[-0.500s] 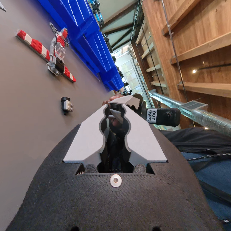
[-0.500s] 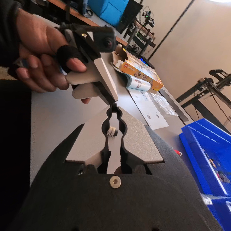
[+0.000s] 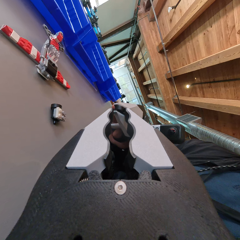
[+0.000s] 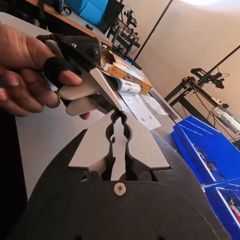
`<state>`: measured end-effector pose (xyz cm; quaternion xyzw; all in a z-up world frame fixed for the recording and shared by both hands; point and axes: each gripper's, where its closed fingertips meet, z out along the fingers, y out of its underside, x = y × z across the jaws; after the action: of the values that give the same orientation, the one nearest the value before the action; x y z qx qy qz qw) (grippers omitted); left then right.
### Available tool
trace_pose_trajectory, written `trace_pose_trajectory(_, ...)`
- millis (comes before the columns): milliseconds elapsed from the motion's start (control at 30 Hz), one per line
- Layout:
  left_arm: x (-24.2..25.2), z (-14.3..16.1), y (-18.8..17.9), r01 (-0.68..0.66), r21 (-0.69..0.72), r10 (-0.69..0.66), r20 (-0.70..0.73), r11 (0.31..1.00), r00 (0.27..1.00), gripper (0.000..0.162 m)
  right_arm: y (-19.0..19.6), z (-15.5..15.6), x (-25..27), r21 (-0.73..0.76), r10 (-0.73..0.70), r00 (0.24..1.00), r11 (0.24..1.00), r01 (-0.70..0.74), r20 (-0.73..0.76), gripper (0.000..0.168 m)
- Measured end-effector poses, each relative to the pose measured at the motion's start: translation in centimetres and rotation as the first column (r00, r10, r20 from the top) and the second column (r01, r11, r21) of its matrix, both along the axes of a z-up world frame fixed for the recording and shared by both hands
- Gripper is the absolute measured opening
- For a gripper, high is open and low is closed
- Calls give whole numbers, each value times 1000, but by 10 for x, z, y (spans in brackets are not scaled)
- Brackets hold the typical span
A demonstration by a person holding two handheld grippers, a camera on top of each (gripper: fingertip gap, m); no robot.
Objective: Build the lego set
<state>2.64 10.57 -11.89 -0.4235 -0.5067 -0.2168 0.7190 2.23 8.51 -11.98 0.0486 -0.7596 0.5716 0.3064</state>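
Both claws are raised off the grey surface (image 3: 26, 129) and brought tip to tip, which reads as a hand-over or a joining of one small piece in mid-air rather than on the surface. The left claw (image 3: 118, 108) is clenched at its tips on a small black piece (image 3: 118, 107); the right claw (image 4: 117, 114) meets it from the opposite side, its tips nearly together around that same dark piece, though whether it truly grips it I cannot tell. Holding the piece between two claws probably allows it to be turned or re-gripped before fitting (a single claw could not reorient it). The rest of the set waits on the surface to the left: the red-and-white winged model (image 3: 42, 58) lies far left beside the blue bins (image 3: 77, 32), and a small black-and-white sub-assembly (image 3: 57, 113) sits nearer, apart from it. In the right wrist view the open instruction booklet (image 4: 131, 93) and orange box (image 4: 129, 77) lie further back, within sight for reference, with a clear bag (image 4: 153, 105) beside them.
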Motion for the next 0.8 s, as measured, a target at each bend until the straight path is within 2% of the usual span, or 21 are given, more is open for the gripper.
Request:
trace_pose_trajectory(167,-1,2,-2,-14,-11,14,-30,1000,999,14,-2,2,2,-30,18,1000,999,-18,24,7)
trace_pose_trajectory(300,3,8,-9,4,-24,-6,-74,1000,997,14,0,5,14,-21,190,982,982,-190,20,26)
trace_pose_trajectory(400,15,11,-8,95,-47,-100,-104,994,990,14,6,7,18,3,272,962,962,-272,10,37)
trace_pose_trajectory(600,48,-2,4,289,-237,-324,-124,928,938,14,17,3,48,86,478,878,874,-477,10,34)
trace_pose_trajectory(800,64,-9,17,381,-281,-425,-113,881,898,14,19,-7,66,136,552,833,822,-552,41,23)
